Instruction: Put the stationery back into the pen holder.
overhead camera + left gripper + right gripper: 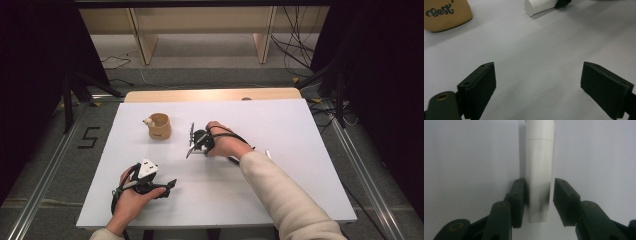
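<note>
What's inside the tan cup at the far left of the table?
In the high view the tan cup stands upright, and something small and pale pokes over its left rim. What it is cannot be told. The cup's wall hides the inside below the rim.

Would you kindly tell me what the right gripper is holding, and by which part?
The right gripper straddles the white tube near its lower end; whether it grips cannot be told.

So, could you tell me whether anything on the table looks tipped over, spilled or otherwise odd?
Only one thing: the white tube lies flat on the table rather than standing, between the jaws of the right gripper. The tan cup stands upright, and I see no spill or damage.
</note>
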`<state>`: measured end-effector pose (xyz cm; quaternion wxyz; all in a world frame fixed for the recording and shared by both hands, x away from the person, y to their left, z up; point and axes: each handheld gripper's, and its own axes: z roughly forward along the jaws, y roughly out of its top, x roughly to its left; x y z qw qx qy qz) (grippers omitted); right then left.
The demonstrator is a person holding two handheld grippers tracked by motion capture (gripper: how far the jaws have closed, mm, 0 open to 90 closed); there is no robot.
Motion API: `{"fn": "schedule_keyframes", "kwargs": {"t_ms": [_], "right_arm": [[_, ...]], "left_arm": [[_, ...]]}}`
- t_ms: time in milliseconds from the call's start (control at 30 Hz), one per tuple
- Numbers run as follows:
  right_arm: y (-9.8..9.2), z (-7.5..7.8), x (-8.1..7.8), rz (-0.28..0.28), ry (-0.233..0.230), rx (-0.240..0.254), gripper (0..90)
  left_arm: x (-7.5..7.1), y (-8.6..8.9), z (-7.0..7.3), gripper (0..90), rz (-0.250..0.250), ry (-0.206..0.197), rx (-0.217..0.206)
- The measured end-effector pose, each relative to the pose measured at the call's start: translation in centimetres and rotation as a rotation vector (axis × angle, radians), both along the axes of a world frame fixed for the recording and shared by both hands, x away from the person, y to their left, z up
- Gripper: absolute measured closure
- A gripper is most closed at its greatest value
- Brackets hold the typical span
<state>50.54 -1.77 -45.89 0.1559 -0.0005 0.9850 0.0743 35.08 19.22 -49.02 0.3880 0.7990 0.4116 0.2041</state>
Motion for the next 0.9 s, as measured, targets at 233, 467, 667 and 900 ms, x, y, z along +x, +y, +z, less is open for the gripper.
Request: {"fn": "schedule_keyframes", "kwargs": {"t_ms": [233,467,667,900], "right_arm": [[0.01,-0.03,0.22,0.002,0.019,0.006,62.6],[0.11,0.08,0.43,0.003,0.037,-0.008,63.3],[0.17,0.04,0.58,0.003,0.052,-0.006,64.6],[0.14,0.13,0.74,-0.004,0.075,-0.011,66.7]], "left_arm": [[0.0,-0.01,0.01,12.6,0.001,-0.002,-0.001],[0.02,0.0,0.0,12.7,0.002,-0.002,-0.004],[0.03,0.01,0.0,12.8,0.003,-0.003,-0.004],[0.01,0.0,-0.01,12.9,0.005,-0.004,-0.009]]}}
